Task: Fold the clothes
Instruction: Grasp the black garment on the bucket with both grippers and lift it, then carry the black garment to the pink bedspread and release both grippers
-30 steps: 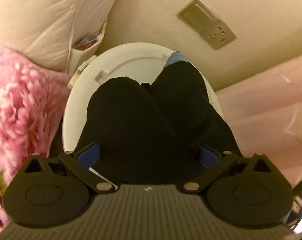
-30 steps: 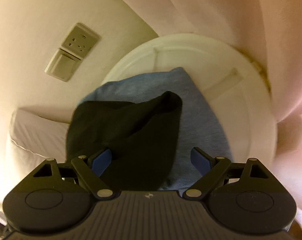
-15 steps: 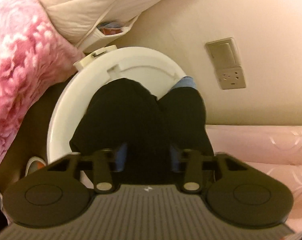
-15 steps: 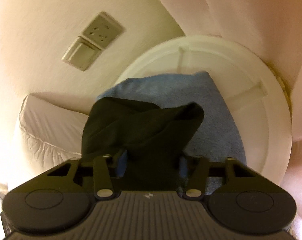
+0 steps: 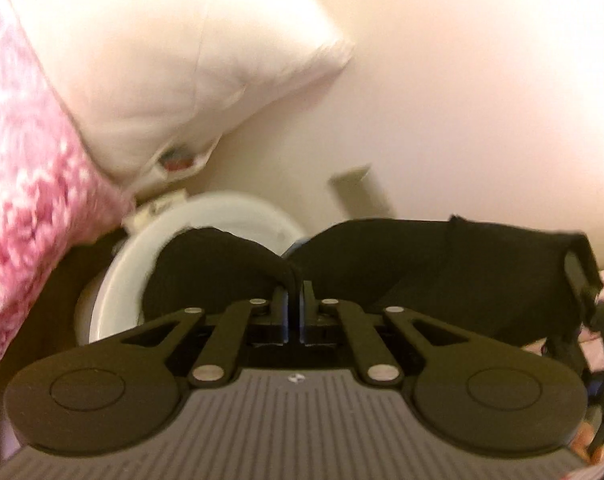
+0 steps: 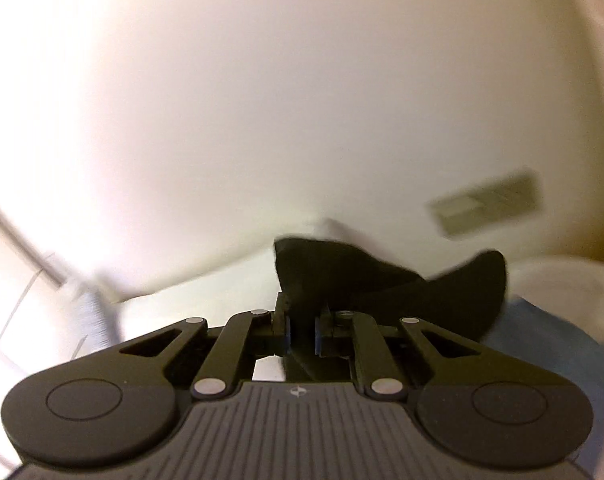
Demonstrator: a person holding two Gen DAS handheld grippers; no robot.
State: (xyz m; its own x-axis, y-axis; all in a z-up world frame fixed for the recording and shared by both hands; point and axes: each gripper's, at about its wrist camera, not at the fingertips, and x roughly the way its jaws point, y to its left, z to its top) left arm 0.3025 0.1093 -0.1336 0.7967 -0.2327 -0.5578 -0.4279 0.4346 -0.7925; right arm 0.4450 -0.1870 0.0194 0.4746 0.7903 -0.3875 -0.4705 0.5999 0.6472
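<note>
1. Cream wall (image 5: pixel 482 80) fills the background, a blurred socket plate (image 6: pixel 486 206) low on it, with a white pillow (image 5: pixel 174 68) and a pink fleece blanket (image 5: pixel 30 200) at the left.

2. Below them sits a round white tub (image 5: pixel 114 276), the only container in view. A loose end of the black garment (image 5: pixel 422 272) trails over its rim, and blue cloth (image 6: pixel 542 344) lies beneath; a sliver of blue shows in the left view too.

3. Left gripper (image 5: pixel 294 304) is clenched on a pinch of the black garment. A second ago its jaws stood wide on either side of the fabric, which lay heaped on the tub.

4. Right gripper (image 6: pixel 300 328) has just been closing its jaws, and black fabric sits pressed between the blue pads. It also shows at the right edge of the left view, with the garment draped over it.

5. Between the two grips the garment now hangs stretched above the tub instead of resting on it; both views are blurred by the lift.

6. Judged from this, the pick-up is made and the cloth is being spread; no fold has been laid yet. Where it will be set down cannot be told.
</note>
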